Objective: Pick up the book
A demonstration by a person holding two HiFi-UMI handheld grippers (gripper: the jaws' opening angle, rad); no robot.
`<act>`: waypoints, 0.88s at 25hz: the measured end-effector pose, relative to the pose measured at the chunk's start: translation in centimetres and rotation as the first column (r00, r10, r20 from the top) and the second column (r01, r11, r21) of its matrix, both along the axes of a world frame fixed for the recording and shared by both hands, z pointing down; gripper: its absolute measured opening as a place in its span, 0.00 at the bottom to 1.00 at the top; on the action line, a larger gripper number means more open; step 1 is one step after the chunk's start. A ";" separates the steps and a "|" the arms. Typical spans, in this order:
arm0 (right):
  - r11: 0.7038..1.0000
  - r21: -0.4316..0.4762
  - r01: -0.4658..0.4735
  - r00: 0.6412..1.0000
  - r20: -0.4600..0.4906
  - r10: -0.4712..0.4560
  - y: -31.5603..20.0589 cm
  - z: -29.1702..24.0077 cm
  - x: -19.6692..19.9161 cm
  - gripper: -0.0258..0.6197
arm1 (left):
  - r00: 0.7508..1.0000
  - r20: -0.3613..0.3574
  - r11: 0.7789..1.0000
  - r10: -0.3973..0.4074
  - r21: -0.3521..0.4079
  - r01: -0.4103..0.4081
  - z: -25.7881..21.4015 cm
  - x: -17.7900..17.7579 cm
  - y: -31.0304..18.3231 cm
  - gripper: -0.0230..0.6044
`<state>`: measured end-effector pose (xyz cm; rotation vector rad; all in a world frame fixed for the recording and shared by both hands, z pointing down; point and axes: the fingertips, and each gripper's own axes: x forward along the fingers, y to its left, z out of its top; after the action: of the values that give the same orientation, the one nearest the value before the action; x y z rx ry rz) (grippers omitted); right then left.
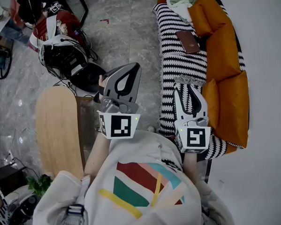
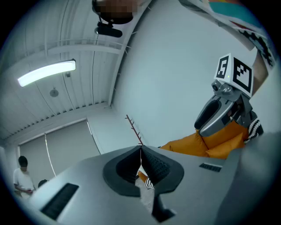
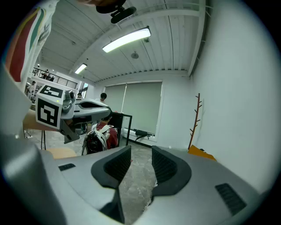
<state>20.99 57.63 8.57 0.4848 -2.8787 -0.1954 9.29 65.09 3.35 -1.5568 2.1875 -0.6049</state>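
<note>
Item, book [image 1: 188, 41]: brown, lying flat on the black-and-white striped cover [image 1: 180, 64] of a sofa, towards its far end, just beside the orange cushions [image 1: 228, 58] that line the sofa's right side; nothing touches it. Item, left hand-held gripper [image 1: 133, 69]: held out level over the grey stone floor [image 1: 130, 29], turned so one jaw's side faces the head view; in the left gripper view [image 2: 140, 151] its jaws meet at the tips, closed, with nothing between them. Item, right hand-held gripper [image 1: 188, 88]: held over the near part of the striped cover, pointing along the sofa towards the book but well short of it; in the right gripper view [image 3: 141, 156] its jaws stand a narrow gap apart and empty (only floor shows through the gap). Both grippers carry a marker cube at the rear, and both are held by a person in a pale sweatshirt [image 1: 141, 189] with coloured stripes. Item, wooden desk [image 1: 55, 128]: light top, at the person's left, near the left hand-held gripper. Item, backpack [image 1: 63, 54]: black and red, on the floor beyond the desk, among cables. Item, coat rack [image 3: 195, 118]: thin and branching, against the white wall. Item, ceiling light [image 3: 127, 39]: long tube, lit.
</note>
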 end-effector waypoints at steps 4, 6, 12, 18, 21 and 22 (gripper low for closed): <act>1.000 0.012 0.008 1.000 -0.030 -0.007 -0.5 0.5 -0.2 0.28 | 1.000 0.019 1.000 -0.001 -0.016 0.002 0.4 0.2 -0.7 0.05; 1.000 0.016 0.006 0.999 -0.041 -0.005 -0.7 0.9 -0.3 0.28 | 1.000 0.028 1.000 -0.002 -0.022 0.002 0.6 0.2 -0.9 0.05; 0.998 -0.070 0.003 0.998 0.068 0.002 -1.5 0.3 -0.7 0.28 | 0.999 0.039 1.000 0.005 -0.030 -0.004 0.8 -0.3 -1.2 0.05; 0.996 -0.082 -0.017 0.991 0.129 0.027 -1.5 -0.2 -3.1 0.28 | 0.998 0.056 1.000 0.013 -0.029 -0.011 0.9 -2.9 -0.4 0.05; 0.996 -0.084 -0.028 0.991 0.128 0.039 -1.0 0.1 -4.9 0.28 | 0.998 0.055 1.000 0.010 -0.027 -0.009 1.1 -5.0 0.1 0.05; 0.996 -0.087 -0.029 0.992 0.122 0.040 -0.8 0.3 -5.4 0.28 | 0.999 0.053 1.000 0.011 -0.026 -0.009 1.2 -5.7 0.3 0.05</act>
<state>15.59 56.82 8.85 0.5482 -2.9809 -0.0382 3.62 65.37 4.55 -1.5460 2.1400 -0.6666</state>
